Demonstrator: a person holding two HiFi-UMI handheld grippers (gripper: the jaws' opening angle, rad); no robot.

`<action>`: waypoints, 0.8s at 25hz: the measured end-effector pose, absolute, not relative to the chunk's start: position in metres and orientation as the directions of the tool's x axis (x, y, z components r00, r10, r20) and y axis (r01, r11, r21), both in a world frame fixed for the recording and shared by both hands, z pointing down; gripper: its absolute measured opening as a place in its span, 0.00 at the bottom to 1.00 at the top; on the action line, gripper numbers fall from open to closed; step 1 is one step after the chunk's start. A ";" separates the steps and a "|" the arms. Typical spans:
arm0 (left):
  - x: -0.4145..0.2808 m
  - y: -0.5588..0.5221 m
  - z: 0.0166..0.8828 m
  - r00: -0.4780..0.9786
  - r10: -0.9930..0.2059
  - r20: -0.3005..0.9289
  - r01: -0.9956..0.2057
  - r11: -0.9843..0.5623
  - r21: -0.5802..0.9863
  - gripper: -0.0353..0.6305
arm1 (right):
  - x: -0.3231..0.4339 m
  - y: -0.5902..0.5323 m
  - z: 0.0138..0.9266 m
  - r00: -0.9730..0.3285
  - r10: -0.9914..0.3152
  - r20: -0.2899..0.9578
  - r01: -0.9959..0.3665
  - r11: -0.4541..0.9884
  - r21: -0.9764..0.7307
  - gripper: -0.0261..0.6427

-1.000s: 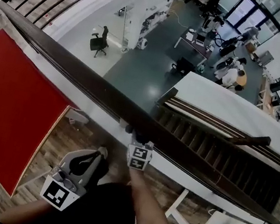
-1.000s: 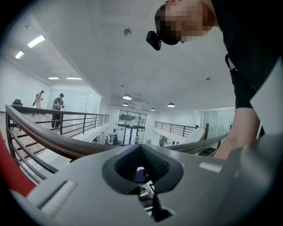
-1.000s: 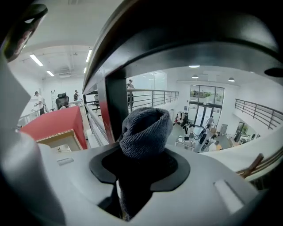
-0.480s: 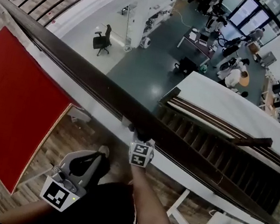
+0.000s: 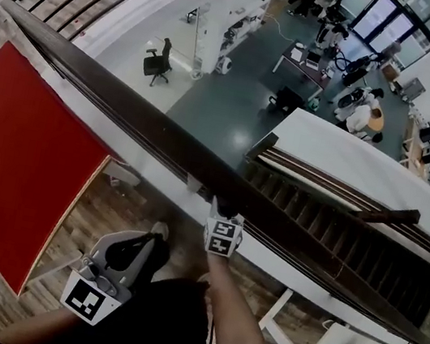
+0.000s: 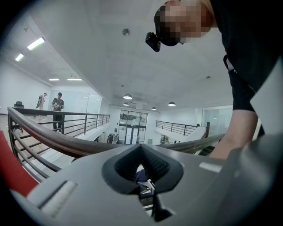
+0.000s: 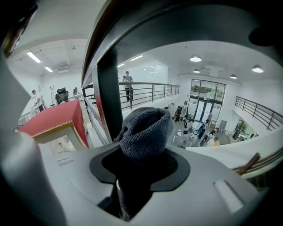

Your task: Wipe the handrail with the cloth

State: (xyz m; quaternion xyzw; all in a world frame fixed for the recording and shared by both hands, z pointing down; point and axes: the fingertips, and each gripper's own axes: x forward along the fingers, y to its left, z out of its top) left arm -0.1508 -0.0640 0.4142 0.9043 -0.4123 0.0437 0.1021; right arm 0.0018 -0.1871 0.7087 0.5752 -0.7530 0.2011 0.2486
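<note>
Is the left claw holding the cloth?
No, the left claw is empty; the grey cloth sits in the right claw.

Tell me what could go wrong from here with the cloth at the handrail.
1. The right hand-held gripper pinches the cloth only by its lower end. If it slips free at the handrail, it could drop to the floor far below, near people.
2. The cloth is bunched into a knob, so it may wipe only a narrow strip.
3. The left hand-held gripper is shut and off the rail, so it offers no backup.
</note>
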 end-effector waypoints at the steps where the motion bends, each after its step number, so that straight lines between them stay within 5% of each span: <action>1: -0.151 -0.064 0.414 0.654 -0.739 0.164 -0.757 -0.637 0.149 0.05 | 0.005 -0.187 0.709 -0.210 -0.769 0.604 -0.968 0.251 -0.016 0.27; 20: -0.126 -0.060 0.412 0.681 -0.715 0.158 -0.732 -0.664 0.150 0.05 | 0.050 -0.165 0.713 -0.172 -0.778 0.604 -0.982 0.186 -0.040 0.27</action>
